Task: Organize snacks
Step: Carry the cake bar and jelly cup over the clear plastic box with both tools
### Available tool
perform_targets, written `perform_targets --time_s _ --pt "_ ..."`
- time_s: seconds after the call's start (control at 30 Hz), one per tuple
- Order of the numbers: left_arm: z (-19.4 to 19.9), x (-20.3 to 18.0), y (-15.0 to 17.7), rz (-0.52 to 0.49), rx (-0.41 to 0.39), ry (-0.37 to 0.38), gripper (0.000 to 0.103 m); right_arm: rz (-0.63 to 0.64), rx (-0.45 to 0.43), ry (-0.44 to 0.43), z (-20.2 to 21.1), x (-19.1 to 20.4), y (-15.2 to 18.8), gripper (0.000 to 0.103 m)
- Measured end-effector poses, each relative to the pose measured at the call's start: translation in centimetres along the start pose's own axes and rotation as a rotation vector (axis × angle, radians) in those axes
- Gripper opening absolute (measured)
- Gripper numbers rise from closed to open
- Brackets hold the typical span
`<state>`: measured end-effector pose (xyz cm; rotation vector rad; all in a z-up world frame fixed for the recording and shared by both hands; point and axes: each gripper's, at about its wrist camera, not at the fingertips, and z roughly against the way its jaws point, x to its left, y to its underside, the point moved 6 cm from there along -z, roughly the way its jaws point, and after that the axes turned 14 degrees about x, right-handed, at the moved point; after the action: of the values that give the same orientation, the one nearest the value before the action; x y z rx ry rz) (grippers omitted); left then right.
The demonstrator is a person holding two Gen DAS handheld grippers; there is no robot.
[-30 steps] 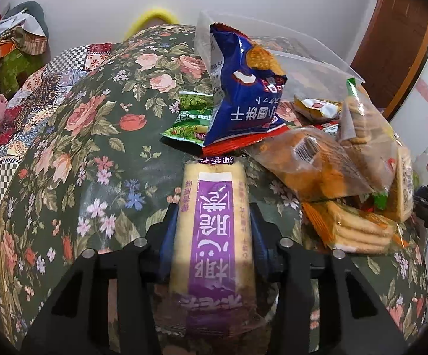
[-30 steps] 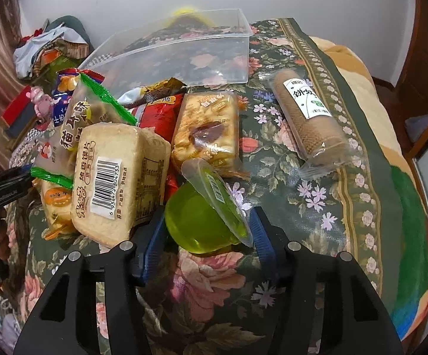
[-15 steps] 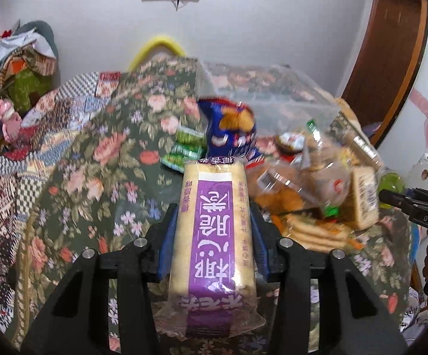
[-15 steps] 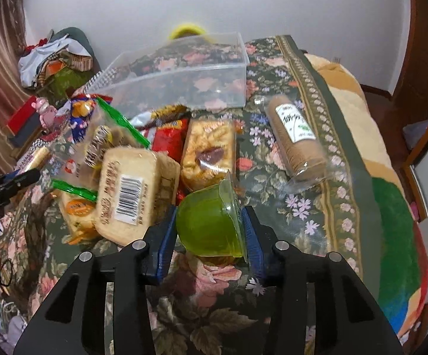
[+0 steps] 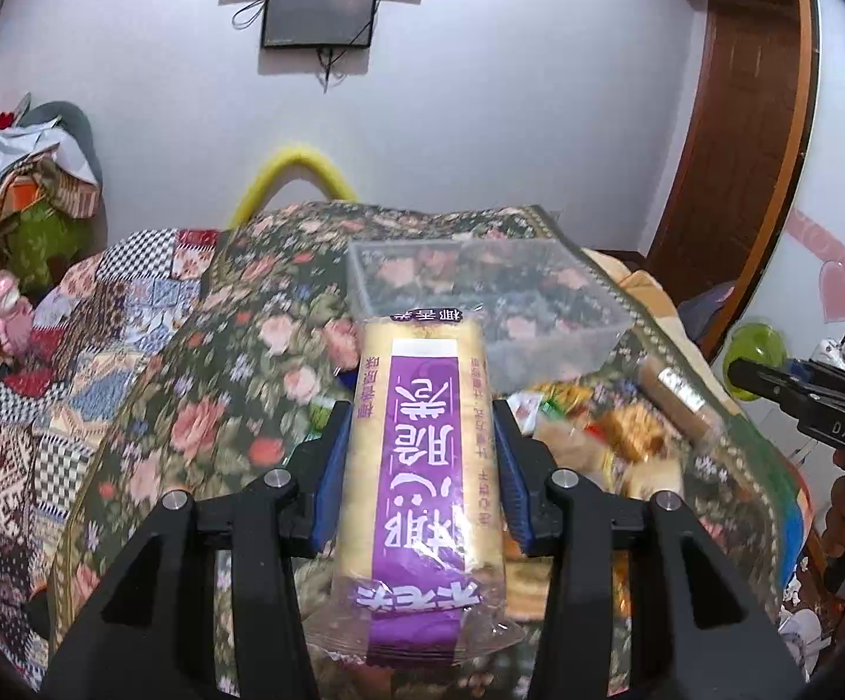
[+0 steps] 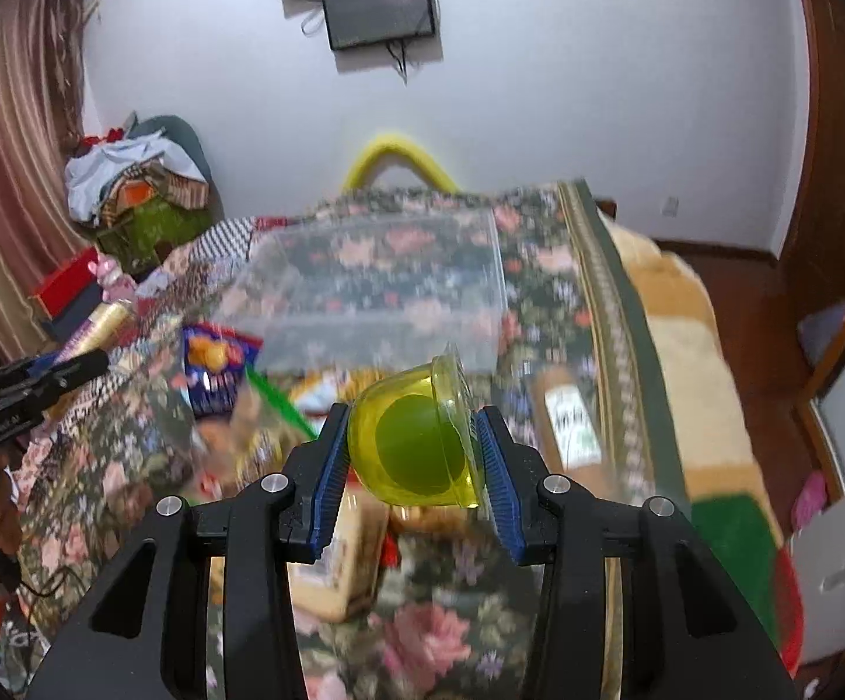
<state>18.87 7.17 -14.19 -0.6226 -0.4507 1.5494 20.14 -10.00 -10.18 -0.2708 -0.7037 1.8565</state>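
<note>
Holding: both grippers carry a snack above a bed with a floral bedspread (image 5: 201,408).
Left gripper (image 5: 419,466): pads pressed on the long sides of a cracker pack (image 5: 422,455) with a purple label; it fills the gap between them.
Pack's long axis: runs straight ahead along the fingers, far end toward the bin.
Right gripper (image 6: 411,455): clamped on a green jelly cup (image 6: 414,446) tipped on its side, rim to the right.
Clear plastic bin (image 5: 592,326): empty as far as can be seen, on the bedspread ahead of and below both grippers, beyond the snack pile (image 6: 236,408).
Key relation: the bin lies forward of both loads; in the left view it sits slightly right of the pack's tip, in the right view slightly left of the cup.
Nearer hand: cannot tell.
</note>
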Motion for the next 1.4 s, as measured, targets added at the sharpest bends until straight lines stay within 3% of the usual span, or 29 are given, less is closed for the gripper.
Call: perform_targets --time_s 0.37,0.6,0.83,1.4 --pt "-1.1 -1.6 -6.1 -0.037 -0.052 0.008 0.045 0.029 -0.09 -0.012 -0.5 1.1 -5.3 0.04" --pt "-3.9 -1.9 -8.8 -0.052 -0.037 0.001 0.045 0.057 -0.084 -0.023 -2.8 2.0 -7.9 0.04" --pt "-8.0 -1.8 -10.6 -0.042 0.049 0.025 0.045 0.057 -0.025 -0.035 -6.1 1.7 -9.4 0.04" --pt "-16.2 -0.1 -11.9 0.013 0.225 -0.015 0.045 0.075 0.22 -0.035 -14.9 0.8 -9.6 0.04"
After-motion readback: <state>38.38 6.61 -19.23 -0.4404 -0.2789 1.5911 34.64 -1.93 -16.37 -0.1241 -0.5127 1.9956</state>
